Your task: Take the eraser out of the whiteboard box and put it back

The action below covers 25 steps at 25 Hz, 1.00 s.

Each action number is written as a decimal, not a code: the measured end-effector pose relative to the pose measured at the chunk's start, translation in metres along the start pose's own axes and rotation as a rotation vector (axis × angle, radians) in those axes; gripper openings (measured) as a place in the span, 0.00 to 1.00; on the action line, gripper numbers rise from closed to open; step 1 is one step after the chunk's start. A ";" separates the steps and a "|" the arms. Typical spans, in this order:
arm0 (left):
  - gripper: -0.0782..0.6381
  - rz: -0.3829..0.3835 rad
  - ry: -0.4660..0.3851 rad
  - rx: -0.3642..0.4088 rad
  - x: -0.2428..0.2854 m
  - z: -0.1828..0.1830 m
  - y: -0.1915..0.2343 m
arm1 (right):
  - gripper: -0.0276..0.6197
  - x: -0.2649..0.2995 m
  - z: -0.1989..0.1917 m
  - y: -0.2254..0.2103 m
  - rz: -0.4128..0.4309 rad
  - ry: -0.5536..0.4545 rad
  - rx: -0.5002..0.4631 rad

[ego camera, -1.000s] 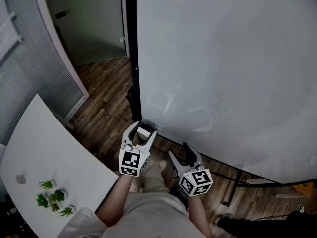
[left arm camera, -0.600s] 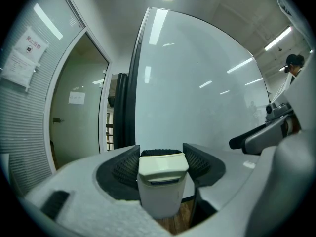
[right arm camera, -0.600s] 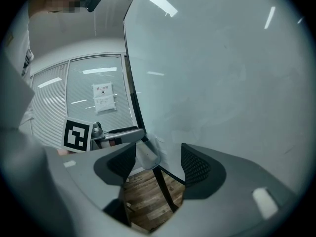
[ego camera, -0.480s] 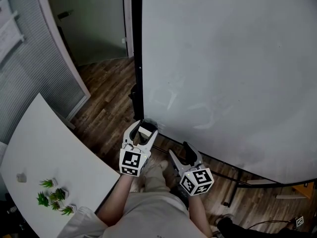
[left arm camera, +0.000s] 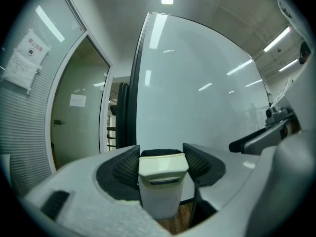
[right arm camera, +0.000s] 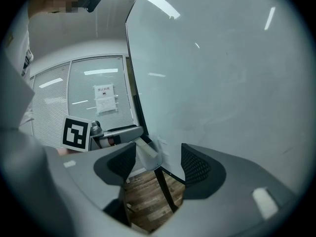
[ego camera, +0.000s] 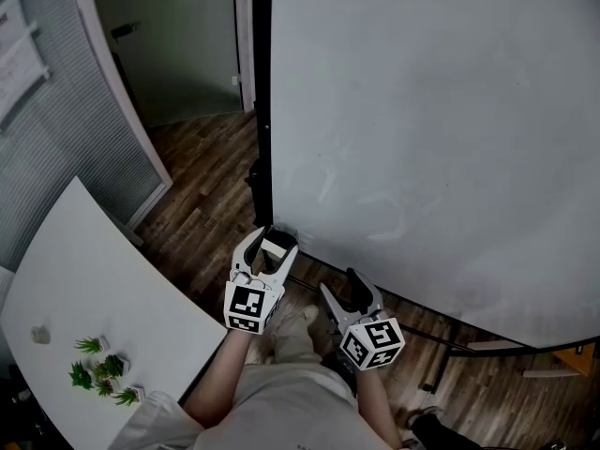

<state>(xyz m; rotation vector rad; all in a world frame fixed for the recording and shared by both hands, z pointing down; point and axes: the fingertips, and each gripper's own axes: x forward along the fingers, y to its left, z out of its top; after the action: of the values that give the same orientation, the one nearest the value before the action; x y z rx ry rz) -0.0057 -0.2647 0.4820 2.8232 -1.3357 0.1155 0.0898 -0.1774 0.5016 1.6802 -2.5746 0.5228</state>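
White table (ego camera: 94,279) with small plants (ego camera: 101,375) far left. Left gripper (ego camera: 271,242) is clamped on the eraser (left arm camera: 163,169), pads against both its sides, just off the lower left corner of the whiteboard (ego camera: 422,111). Eraser is held upright, black felt facing the board. Right gripper (ego camera: 339,282) sits just beside it, jaws apart, nothing between them, only floor beyond.

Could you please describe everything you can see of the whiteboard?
The whiteboard is a large, glossy white panel standing upright over a wood floor, with a dark post along its left edge and a dark stand below. It shows faint wipe marks and reflected ceiling lights. A small pale box sits at its lower left corner, between the left gripper's jaws.
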 end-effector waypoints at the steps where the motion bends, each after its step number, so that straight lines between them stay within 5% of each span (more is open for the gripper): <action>1: 0.48 0.001 -0.002 -0.001 -0.001 0.001 0.000 | 0.49 -0.001 0.000 0.000 0.000 -0.001 0.000; 25: 0.48 0.003 -0.046 0.018 -0.019 0.021 -0.002 | 0.49 -0.007 0.006 0.014 0.010 -0.023 -0.018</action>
<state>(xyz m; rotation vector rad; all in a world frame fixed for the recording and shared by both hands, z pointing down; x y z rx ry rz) -0.0152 -0.2497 0.4593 2.8557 -1.3537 0.0632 0.0816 -0.1678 0.4907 1.6781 -2.5969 0.4817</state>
